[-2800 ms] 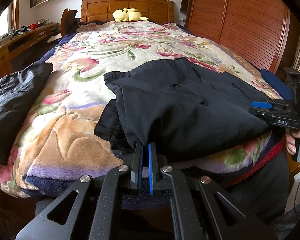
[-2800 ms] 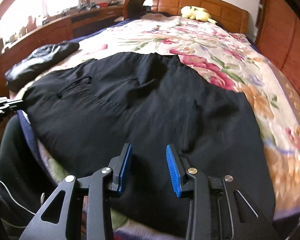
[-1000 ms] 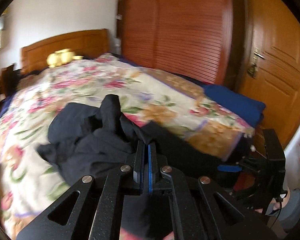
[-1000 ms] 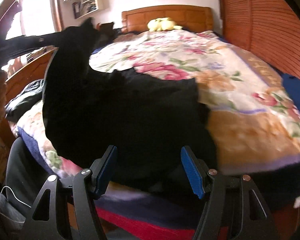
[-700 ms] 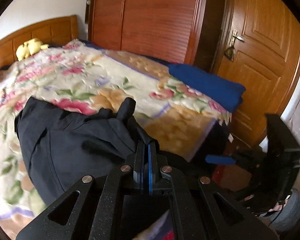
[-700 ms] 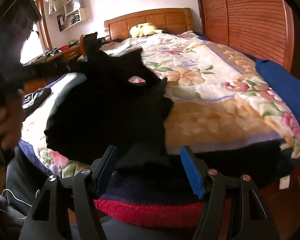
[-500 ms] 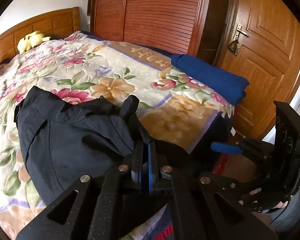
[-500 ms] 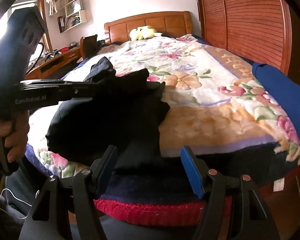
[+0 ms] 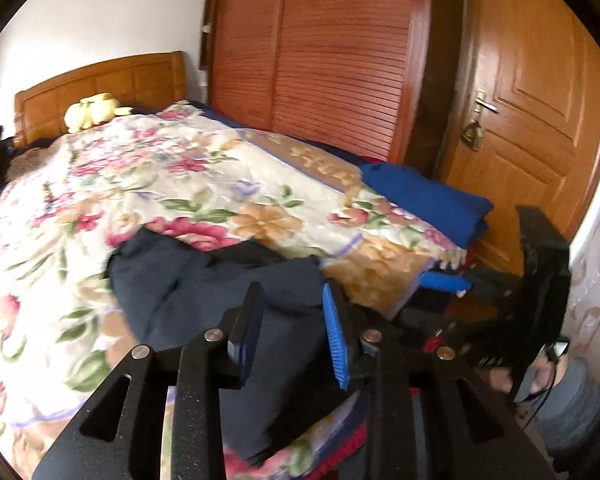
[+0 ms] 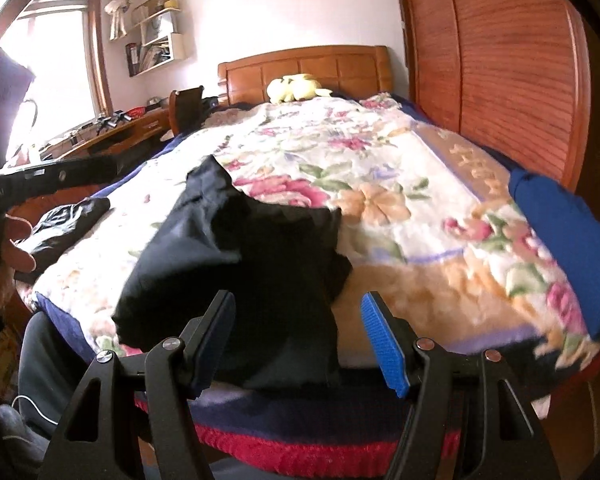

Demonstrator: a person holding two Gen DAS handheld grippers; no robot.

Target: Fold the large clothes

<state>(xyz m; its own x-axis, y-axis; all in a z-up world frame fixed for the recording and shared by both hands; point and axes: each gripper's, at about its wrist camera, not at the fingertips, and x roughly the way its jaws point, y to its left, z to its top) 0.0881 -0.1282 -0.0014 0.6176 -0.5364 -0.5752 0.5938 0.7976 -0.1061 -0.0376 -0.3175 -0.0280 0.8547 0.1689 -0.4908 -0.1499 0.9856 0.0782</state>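
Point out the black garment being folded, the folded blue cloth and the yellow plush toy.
black garment (image 10: 236, 264), right wrist view, on its folded middle.
folded blue cloth (image 9: 424, 200), left wrist view, on its top face.
yellow plush toy (image 10: 294, 86), right wrist view, on its body by the headboard.

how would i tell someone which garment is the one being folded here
Start at the floral blanket covering the bed. At its foot edge lies the dark navy garment, crumpled and draping over. The folded blue cloth sits at the right corner; the shiny black garment lies left.

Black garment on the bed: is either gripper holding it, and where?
Nothing is held. The left gripper and right gripper are both open, and the black garment lies loose on the flowered blanket.
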